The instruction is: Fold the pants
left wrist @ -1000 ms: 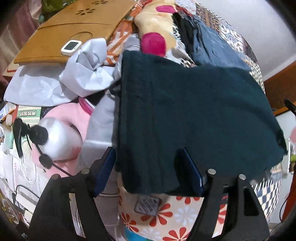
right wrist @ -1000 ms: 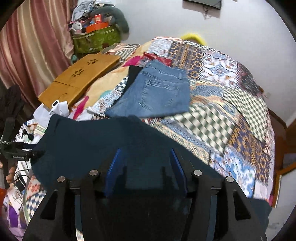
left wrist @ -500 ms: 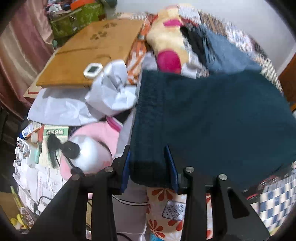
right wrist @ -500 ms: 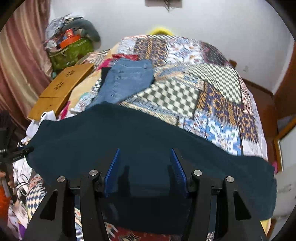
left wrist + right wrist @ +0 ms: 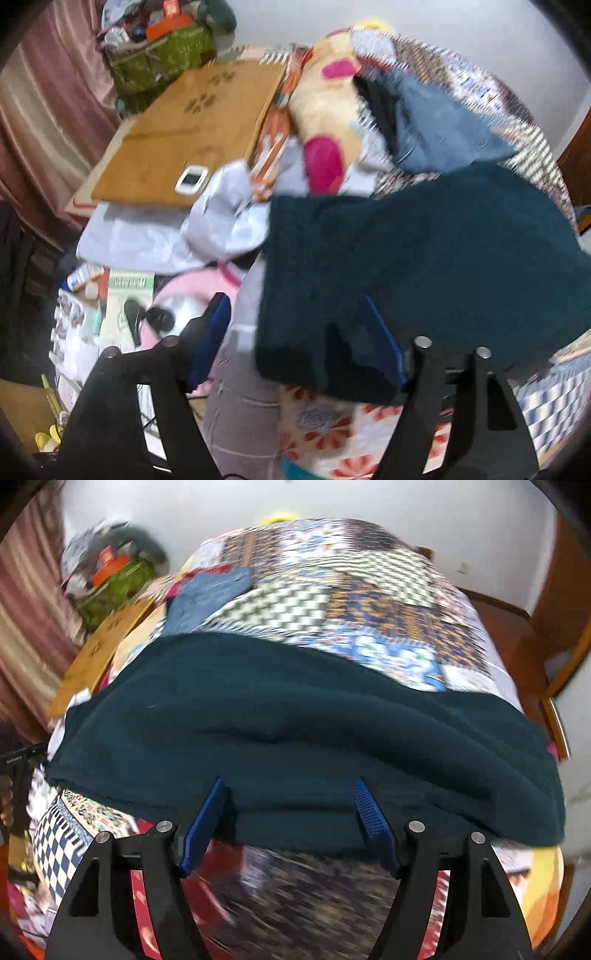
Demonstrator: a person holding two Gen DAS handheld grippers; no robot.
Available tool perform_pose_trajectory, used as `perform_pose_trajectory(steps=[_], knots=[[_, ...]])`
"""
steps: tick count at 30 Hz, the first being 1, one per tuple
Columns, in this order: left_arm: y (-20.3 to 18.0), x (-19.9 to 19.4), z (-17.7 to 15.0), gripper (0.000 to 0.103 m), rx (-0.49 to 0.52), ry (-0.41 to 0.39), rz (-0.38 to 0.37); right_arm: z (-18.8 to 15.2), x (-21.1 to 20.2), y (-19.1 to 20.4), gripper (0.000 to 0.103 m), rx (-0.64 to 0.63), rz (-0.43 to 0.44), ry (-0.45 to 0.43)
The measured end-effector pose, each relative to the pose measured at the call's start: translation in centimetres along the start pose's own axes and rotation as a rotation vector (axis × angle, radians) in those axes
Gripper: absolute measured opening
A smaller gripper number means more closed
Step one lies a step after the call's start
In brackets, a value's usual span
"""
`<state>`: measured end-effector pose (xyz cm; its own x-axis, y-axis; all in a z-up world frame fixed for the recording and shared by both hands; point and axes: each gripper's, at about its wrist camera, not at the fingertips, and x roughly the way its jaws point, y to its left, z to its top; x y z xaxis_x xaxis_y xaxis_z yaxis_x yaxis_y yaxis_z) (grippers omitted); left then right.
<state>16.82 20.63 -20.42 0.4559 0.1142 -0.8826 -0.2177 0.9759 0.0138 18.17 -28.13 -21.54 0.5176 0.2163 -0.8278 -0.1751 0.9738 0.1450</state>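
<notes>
Jaws of the left gripper (image 5: 295,317) are seen opening, pads apart, with a corner of the dark teal pants (image 5: 424,266) lying between them but pressed by neither pad. The right gripper (image 5: 290,805) is likewise opening, its blue pads spread either side of the near folded edge of the pants (image 5: 295,720), which are laid as a wide band across the patchwork quilt (image 5: 369,605). Beyond the pants, folded jeans (image 5: 443,129) are seen on the quilt, and a wooden board (image 5: 184,136) with a small white device (image 5: 192,179) lies left of the bed.
</notes>
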Motion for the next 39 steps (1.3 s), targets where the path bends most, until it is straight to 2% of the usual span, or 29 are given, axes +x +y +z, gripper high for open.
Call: perform_pose_trajectory(steps=[6, 11, 16, 20, 24, 26, 30, 33, 35, 39], knots=[[-6.6, -1.2, 2.7, 0.082, 0.034, -0.041, -0.052, -0.1, -4.3, -8.3, 0.069, 0.11, -0.085, -0.092], [-12.8, -0.6, 4.2, 0.082, 0.073, -0.039, -0.055, -0.5, -6.9, -16.6, 0.069, 0.225, -0.161, -0.147], [-18.6, 0.7, 5.0, 0.082, 0.135, -0.003, -0.071, -1.3, -7.2, -24.4, 0.069, 0.346, -0.239, -0.152], [-22.4, 1.7, 4.7, 0.082, 0.196, 0.023, -0.075, -1.4, -5.3, -28.4, 0.069, 0.4, -0.262, -0.119], [-25.2, 2.5, 4.2, 0.082, 0.258, 0.049, -0.077, -1.0, -2.5, -30.3, 0.069, 0.408, -0.234, -0.093], [-26.2, 2.7, 3.8, 0.082, 0.286, 0.053, -0.07, -0.7, -0.8, -31.0, 0.063, 0.41, -0.228, -0.064], [-26.8, 2.8, 3.7, 0.083, 0.3, 0.035, -0.046, -0.7, 1.6, -32.6, 0.058, 0.414, -0.215, -0.01], [-26.6, 3.0, 3.7, 0.084, 0.283, 0.043, -0.056, -1.3, 2.8, -33.7, 0.046, 0.459, -0.151, 0.033], [-26.4, 3.0, 3.6, 0.085, 0.27, 0.043, -0.059, -1.5, 2.6, -33.8, 0.037, 0.479, -0.116, 0.027], [-26.5, 2.9, 3.5, 0.085, 0.265, 0.033, -0.052, -1.7, 1.8, -32.8, 0.025, 0.422, -0.158, 0.014]])
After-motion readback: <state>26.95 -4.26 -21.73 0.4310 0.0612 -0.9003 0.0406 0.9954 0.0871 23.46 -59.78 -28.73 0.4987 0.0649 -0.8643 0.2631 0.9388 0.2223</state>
